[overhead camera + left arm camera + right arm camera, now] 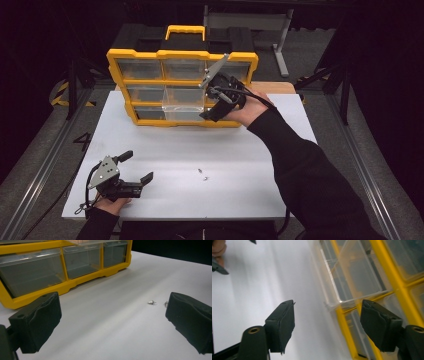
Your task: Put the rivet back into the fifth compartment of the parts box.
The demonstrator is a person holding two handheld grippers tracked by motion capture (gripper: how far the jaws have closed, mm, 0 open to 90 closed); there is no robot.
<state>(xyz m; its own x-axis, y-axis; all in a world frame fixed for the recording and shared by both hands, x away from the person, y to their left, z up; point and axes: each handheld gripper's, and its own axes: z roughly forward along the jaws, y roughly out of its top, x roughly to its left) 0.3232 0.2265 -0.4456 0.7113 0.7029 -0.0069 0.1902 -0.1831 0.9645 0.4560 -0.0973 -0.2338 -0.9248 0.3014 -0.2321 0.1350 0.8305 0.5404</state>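
A yellow organizer with clear drawers stands at the back of the white table. One clear drawer in its lower middle is pulled out; in the right gripper view this drawer lies just ahead, between and beyond the jaws. My right gripper hovers at the organizer's lower right, open and holding nothing. Two small metal screws lie loose on the table. My left gripper rests near the front left, open, with the screws ahead, close to its right jaw.
The organizer has a yellow carry handle on top and its other drawers look closed. Bare white tabletop stretches between the organizer and the screws. A metal stand and dark floor lie beyond the table's far edge.
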